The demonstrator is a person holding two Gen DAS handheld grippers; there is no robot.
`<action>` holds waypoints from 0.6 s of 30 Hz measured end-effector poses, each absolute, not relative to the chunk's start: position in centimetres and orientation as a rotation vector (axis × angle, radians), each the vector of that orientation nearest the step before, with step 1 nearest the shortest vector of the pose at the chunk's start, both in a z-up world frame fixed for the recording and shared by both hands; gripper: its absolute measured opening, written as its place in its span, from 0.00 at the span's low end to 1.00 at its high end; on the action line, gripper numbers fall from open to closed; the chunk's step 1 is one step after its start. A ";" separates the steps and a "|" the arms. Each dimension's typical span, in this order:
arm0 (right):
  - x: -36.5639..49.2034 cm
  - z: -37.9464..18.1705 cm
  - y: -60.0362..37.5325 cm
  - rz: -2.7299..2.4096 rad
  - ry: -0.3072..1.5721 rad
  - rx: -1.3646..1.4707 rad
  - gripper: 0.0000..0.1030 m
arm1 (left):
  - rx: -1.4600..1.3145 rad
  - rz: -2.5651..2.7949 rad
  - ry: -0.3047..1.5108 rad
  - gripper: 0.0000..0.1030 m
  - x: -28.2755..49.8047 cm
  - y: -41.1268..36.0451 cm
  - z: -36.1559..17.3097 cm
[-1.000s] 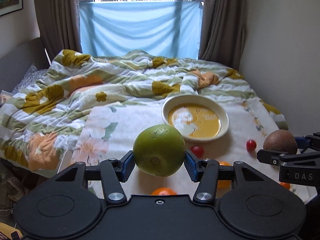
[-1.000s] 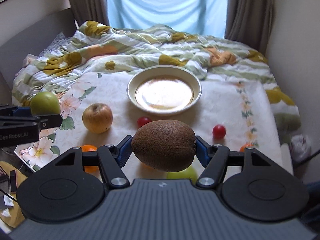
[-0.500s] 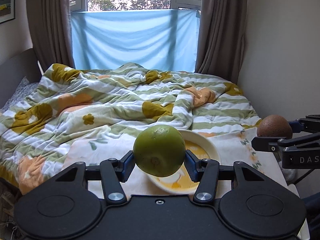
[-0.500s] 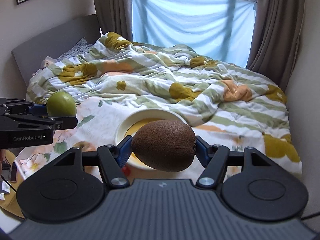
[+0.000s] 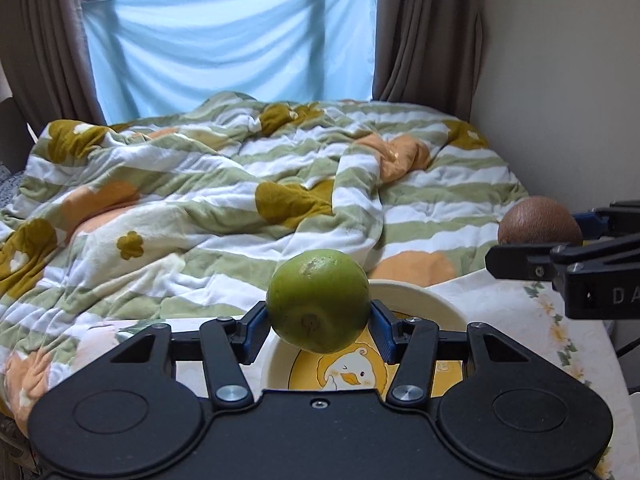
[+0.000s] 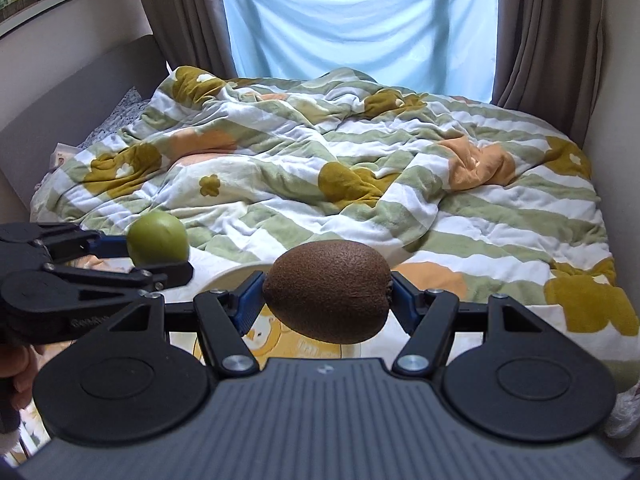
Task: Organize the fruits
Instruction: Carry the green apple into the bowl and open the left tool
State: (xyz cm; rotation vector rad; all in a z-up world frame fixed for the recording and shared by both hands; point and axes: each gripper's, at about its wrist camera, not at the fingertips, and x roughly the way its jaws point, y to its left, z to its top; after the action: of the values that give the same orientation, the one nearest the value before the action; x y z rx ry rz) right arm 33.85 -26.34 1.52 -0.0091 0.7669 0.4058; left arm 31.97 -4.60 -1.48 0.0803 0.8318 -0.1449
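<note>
My left gripper (image 5: pixel 318 320) is shut on a round green fruit (image 5: pixel 318 300), which hangs just above the cream bowl (image 5: pixel 424 296) with a yellow duck picture inside. In the right wrist view the same green fruit (image 6: pixel 158 238) shows at the left, in the left gripper (image 6: pixel 156 250). My right gripper (image 6: pixel 326 298) is shut on a brown kiwi (image 6: pixel 328 290), held over the near side of the bowl (image 6: pixel 236 274). The kiwi (image 5: pixel 540 220) also shows at the right edge of the left wrist view, in the right gripper (image 5: pixel 538 236). Both fruits hang in the air, side by side.
The bowl sits on a floral cloth (image 5: pixel 532 320) at the foot of a bed. A rumpled green, white and orange striped blanket (image 6: pixel 360 168) lies right behind it. A wall (image 5: pixel 560 80) stands close on the right, curtains and a window at the back. A hand (image 6: pixel 18 376) shows at the lower left.
Both grippers have carried their fruits forward across the cloth to the bowl. The loose fruits seen on the cloth a second ago have dropped out of view below.
</note>
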 end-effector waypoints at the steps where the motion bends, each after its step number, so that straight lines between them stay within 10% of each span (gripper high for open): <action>1: 34.4 1.2 -26.2 0.404 0.770 -0.009 0.78 | 0.088 -0.150 0.844 0.56 32.5 -4.8 -2.1; 18: 38.6 -2.4 -26.6 0.346 0.839 0.026 0.78 | 0.210 -0.268 0.914 0.54 35.8 -8.3 -8.0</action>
State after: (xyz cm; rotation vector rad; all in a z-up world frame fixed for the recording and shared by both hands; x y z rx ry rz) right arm 38.56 -26.64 -2.37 0.0259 0.8387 0.3455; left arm 35.84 -8.32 -8.05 0.2104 0.9136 -0.2681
